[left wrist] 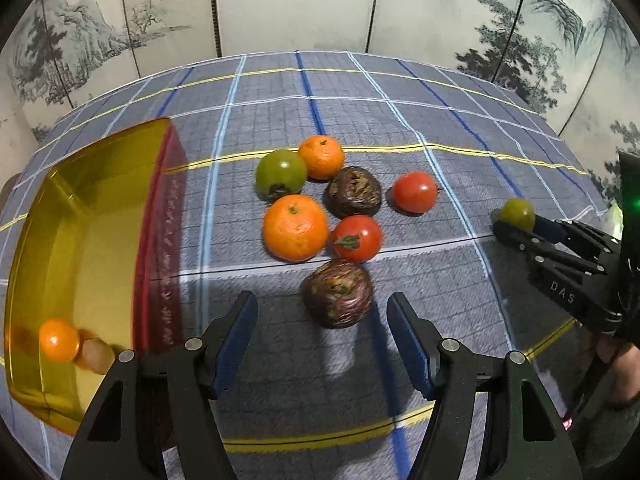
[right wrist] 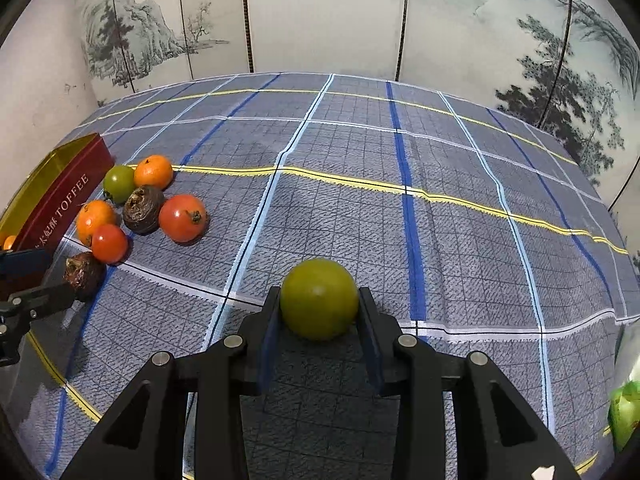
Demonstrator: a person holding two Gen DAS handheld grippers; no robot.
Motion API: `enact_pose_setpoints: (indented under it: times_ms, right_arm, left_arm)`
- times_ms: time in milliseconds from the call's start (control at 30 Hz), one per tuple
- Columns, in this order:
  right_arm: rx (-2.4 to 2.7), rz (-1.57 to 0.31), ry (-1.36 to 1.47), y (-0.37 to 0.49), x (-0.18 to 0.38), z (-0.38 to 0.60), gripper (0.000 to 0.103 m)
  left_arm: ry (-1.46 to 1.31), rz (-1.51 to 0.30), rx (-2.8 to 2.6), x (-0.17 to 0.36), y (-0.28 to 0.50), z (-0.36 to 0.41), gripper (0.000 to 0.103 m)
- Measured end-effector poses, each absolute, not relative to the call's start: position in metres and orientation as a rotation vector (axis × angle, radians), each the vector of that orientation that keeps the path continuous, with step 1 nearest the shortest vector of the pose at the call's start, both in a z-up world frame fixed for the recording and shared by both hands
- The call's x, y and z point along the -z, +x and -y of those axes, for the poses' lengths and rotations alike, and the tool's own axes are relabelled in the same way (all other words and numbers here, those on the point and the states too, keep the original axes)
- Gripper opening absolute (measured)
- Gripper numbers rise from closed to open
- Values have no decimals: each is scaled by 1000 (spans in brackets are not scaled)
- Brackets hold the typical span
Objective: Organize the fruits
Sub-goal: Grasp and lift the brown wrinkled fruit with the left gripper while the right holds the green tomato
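Observation:
My right gripper (right wrist: 319, 308) is shut on a green tomato (right wrist: 319, 298), held above the checked cloth; the same green tomato (left wrist: 517, 212) shows at the right in the left wrist view. My left gripper (left wrist: 322, 322) hangs open just in front of a dark purple fruit (left wrist: 337, 293). Behind that lies a cluster: two oranges (left wrist: 295, 227) (left wrist: 321, 157), two red tomatoes (left wrist: 357, 238) (left wrist: 414, 192), another green tomato (left wrist: 281, 174) and a second dark purple fruit (left wrist: 354, 192). A gold tin (left wrist: 68, 208) with red sides at the left holds a small orange (left wrist: 59, 339) and a brown fruit (left wrist: 98, 355).
The table wears a blue-grey checked cloth (right wrist: 400, 220) and is backed by a painted folding screen (right wrist: 320, 12). A green packet (right wrist: 624, 412) sits at the right edge in the right wrist view. The tin's red wall reads TOFFEE (right wrist: 72, 196).

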State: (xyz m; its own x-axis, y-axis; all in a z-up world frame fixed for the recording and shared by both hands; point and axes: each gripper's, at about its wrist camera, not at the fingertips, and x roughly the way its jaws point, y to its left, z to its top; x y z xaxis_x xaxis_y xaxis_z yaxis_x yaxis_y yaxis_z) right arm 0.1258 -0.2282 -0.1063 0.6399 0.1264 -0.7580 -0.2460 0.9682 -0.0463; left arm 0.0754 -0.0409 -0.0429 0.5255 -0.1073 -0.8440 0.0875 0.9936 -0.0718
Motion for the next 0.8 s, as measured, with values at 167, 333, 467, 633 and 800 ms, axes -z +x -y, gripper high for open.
enact_pose_setpoints:
  times_ms: [167, 333, 467, 633, 800]
  right_arm:
    - [-218, -852, -143, 126, 107, 230, 34]
    - [-218, -852, -142, 126, 107, 229, 35]
    - [-219, -853, -142, 126, 107, 229, 35]
    - [-219, -853, -142, 126, 107, 230, 35]
    - [-220, -853, -142, 127, 107, 230, 35]
  left_arm:
    - [-2, -1016, 131, 47, 82, 50, 68]
    - [0, -1024, 134, 53, 88, 53, 65]
    - [-16, -1029, 137, 58, 90, 52, 56]
    - [-7, -1011, 135, 59, 90, 52, 47]
    - [-14, -1005, 136, 58, 85, 49, 41]
